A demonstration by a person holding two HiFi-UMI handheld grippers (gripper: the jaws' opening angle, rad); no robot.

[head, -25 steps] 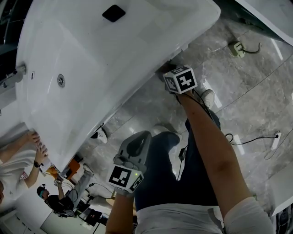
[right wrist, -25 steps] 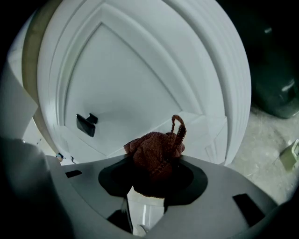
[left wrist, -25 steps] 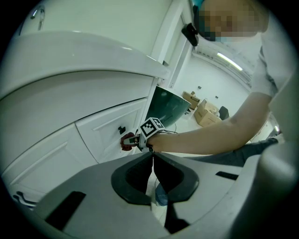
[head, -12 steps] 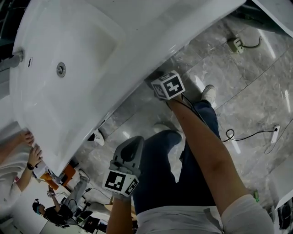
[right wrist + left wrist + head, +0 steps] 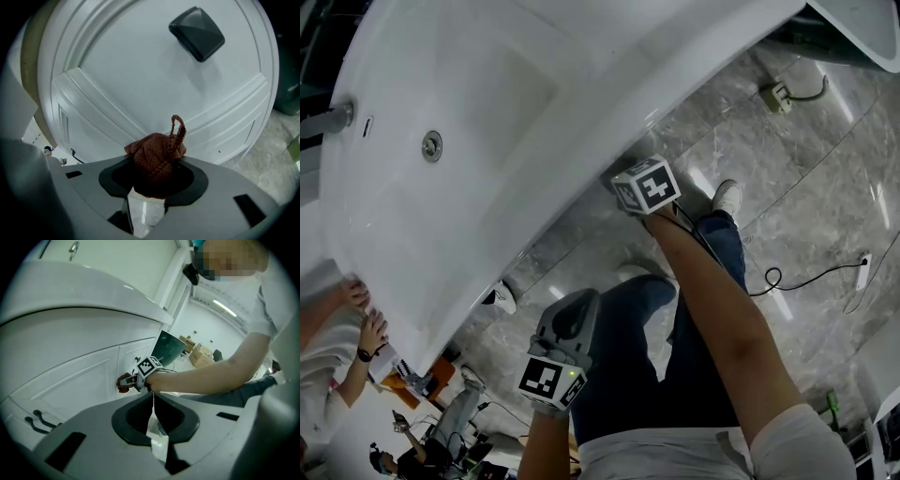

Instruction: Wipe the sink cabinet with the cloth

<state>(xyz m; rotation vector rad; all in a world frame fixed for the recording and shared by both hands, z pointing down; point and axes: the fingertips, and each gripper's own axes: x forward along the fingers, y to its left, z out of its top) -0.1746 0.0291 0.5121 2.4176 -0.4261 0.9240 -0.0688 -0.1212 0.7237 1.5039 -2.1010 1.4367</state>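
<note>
Cloth (image 5: 157,157): rust-brown knit, bunched into a ball, small loop (image 5: 178,127) standing up at top. Sits centre-low in right gripper view, clamped in right gripper (image 5: 151,185), jaws narrow and closed onto the bundle. Lies up against white front of sink cabinet (image 5: 140,75), on a door panel with raised moulding; actual contact hard to confirm from that view. Dark square fitting (image 5: 197,33) at upper right of same frame, well apart from cloth.

Left gripper view: shows same cloth as a red lump at centre-left, at the tip of the right gripper, touching or just off the cabinet door, below the overhanging white basin (image 5: 70,291). Two dark curved handles (image 5: 36,420) at lower left of frame, well apart from cloth. Left gripper (image 5: 153,401): jaws drawn together to a thin seam, nothing between them; held back from the cabinet.

Head view: white basin across upper left, with drain (image 5: 432,145) and faucet (image 5: 328,120) near left edge. Marker cube (image 5: 645,185) of right gripper at centre, tucked under basin rim; cloth hidden there. Left gripper low centre-left, above grey marble floor (image 5: 806,187), beside blue-jeaned legs (image 5: 647,366). Black cable (image 5: 797,279) on floor at right. Another person's hands (image 5: 358,314) at far left edge.
</note>
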